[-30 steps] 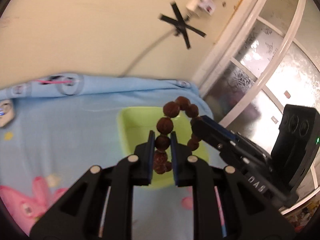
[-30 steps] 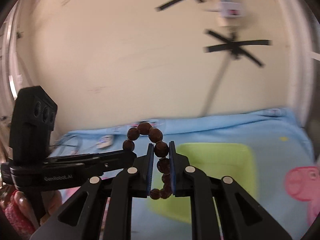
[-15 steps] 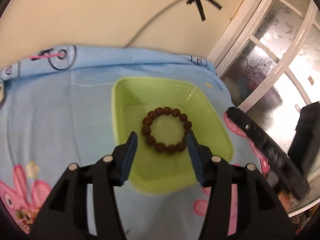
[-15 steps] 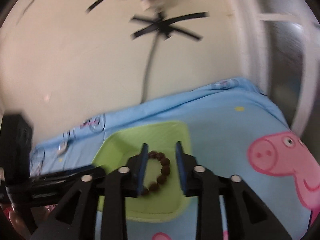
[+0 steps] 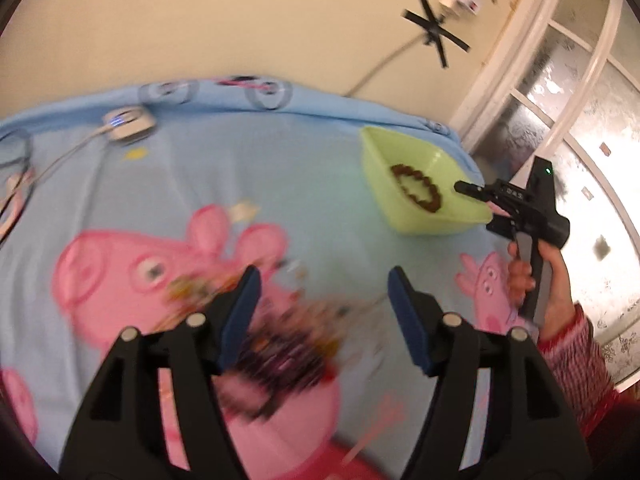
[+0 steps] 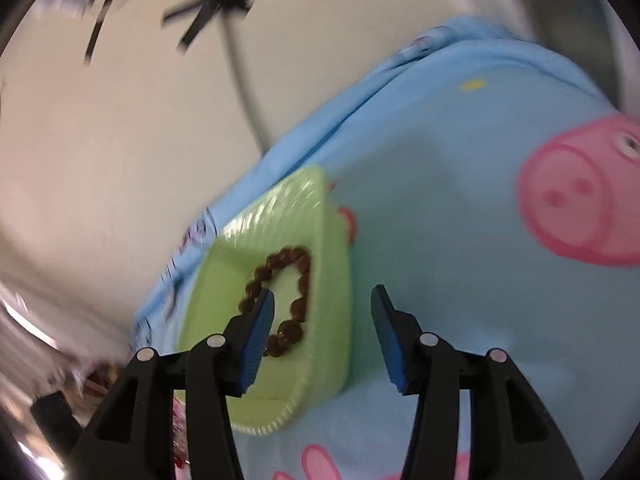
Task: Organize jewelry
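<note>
1. The left gripper [image 5: 322,300] had its jaws opening and held nothing; its blue pads stood well apart over the blue cartoon blanket [image 5: 280,184].
2. Just below and between its fingers lay a blurred heap of jewelry [image 5: 280,352] on the pink pig print; the separate pieces could not be told apart.
3. Far ahead and to the right of the left gripper sat a green tray [image 5: 420,216] near the blanket's far edge, with a brown bead bracelet [image 5: 416,188] lying as a ring on its floor.
4. In the right wrist view the right gripper [image 6: 322,312] was also opening with nothing between its pads.
5. The bracelet [image 6: 296,276] lay in the tray [image 6: 332,280] just ahead of the right gripper's left finger, which hid part of the ring.
6. From the left view, the right gripper [image 5: 464,189] reached over the tray's right rim, held by a hand [image 5: 536,284] in a red checked sleeve [image 5: 576,360].
7. A white device [image 5: 128,126] with a cable lay far ahead to the left.
</note>
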The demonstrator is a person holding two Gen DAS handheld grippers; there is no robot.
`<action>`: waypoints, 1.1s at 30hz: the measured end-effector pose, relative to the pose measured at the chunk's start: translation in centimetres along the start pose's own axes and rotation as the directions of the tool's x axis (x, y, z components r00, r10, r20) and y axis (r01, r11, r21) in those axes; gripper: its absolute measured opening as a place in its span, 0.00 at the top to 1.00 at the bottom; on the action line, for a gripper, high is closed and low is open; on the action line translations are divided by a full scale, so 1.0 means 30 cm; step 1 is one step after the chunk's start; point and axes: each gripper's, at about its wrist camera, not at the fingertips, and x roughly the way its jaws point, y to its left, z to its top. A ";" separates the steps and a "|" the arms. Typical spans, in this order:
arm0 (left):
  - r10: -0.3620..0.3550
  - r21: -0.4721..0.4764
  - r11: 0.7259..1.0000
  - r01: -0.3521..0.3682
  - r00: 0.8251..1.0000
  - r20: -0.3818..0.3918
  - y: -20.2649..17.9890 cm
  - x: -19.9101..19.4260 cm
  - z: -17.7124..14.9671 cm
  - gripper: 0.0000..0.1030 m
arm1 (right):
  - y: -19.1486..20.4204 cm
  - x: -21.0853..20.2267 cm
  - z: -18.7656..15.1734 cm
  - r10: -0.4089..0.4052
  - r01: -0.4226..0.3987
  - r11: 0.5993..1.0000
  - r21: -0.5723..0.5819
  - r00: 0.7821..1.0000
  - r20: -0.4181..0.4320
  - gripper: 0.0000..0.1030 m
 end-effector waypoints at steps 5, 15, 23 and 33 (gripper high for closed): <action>0.045 -0.058 0.997 -0.043 0.998 0.032 0.129 -0.125 -0.101 0.39 | 0.099 0.091 0.052 -0.053 0.049 0.993 -0.103 0.998 -0.035 0.73; 0.138 -0.122 0.984 -0.128 0.987 0.078 0.297 -0.296 -0.177 0.39 | 0.327 -0.109 0.069 -0.106 0.157 0.965 -0.210 0.966 0.236 0.73; 0.085 0.003 0.996 -0.085 0.996 -0.028 0.170 -0.100 -0.179 0.54 | 0.574 -0.051 -0.336 0.071 -0.154 0.876 -0.456 0.978 -0.196 0.90; 0.191 0.036 0.982 -0.188 0.977 -0.100 0.202 -0.064 -0.259 0.92 | 0.723 0.048 -0.676 0.081 -0.353 0.773 -0.527 0.879 -0.470 1.00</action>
